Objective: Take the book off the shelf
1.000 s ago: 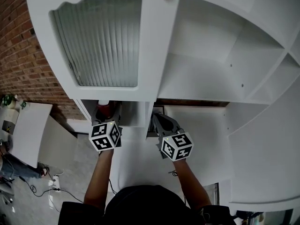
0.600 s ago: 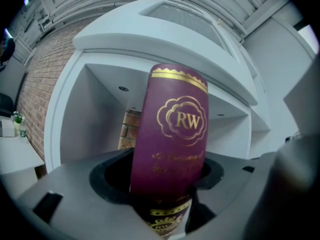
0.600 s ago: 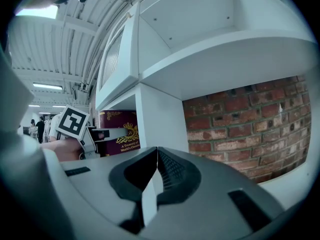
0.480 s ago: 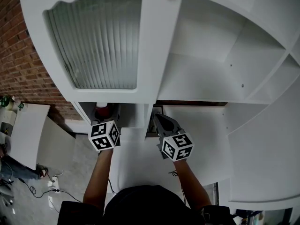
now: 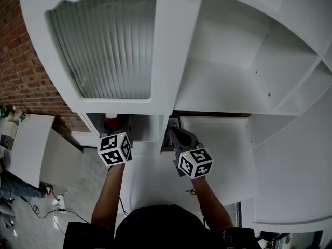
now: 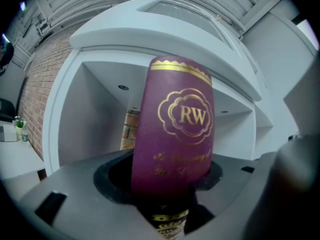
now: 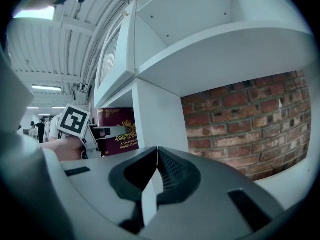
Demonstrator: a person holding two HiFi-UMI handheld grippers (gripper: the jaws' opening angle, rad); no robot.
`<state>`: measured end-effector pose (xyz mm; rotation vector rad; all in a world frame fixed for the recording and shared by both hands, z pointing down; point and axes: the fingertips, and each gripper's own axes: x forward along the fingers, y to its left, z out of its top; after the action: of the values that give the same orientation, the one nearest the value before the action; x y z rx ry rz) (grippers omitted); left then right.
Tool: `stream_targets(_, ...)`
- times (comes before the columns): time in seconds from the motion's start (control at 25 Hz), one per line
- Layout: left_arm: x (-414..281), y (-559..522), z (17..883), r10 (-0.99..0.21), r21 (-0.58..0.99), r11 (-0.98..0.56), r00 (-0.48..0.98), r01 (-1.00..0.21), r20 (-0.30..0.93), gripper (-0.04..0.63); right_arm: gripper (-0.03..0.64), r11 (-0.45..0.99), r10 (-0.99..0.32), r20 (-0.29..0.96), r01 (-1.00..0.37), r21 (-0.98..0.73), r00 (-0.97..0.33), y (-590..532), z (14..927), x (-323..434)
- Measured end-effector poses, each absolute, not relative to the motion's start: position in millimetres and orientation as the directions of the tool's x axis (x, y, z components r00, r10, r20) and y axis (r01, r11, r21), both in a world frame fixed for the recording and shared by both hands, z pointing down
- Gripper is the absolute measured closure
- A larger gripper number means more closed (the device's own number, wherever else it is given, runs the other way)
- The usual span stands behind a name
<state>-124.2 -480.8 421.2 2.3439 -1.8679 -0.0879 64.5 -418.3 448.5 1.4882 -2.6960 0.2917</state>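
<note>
L gripper (image 5: pixel 120 129) was reaching into the low left compartment of the white wooden shelf unit (image 5: pixel 223 82), right under its ribbed-glass door (image 5: pixel 104 45). The maroon, gold-lettered hardback book (image 6: pixel 176 134) stood upright in that compartment, spine outward w/ an "RW" emblem, btwn the L jaws. Those jaws were wide and closing round the spine; pads didn't look pressed on it yet. R gripper (image 7: pixel 157 156) hung near the L one, in front of the white divider, jaws together w/ nothing btwn them. A red brick wall (image 7: pixel 240 114) showed behind the open compartment on the R side.
</note>
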Motion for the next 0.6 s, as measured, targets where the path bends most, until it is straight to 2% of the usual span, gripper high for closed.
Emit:
stream_targets(0.2,-126.1,-480.8,420.5,-0.974,0.13,-0.219,0.224,-0.967,0.029,0.345,0.597,0.522,-0.832,0.134,-0.841,-0.146,-0.539,-419.5,450.1,63.5)
stream_targets(0.6,-124.8,-479.9,419.2,-0.976,0.09,-0.212,0.216,-0.973,0.029,0.354,0.597,0.52,-0.831,0.139,-0.841,-0.15,-0.539,-419.0,451.9,63.8)
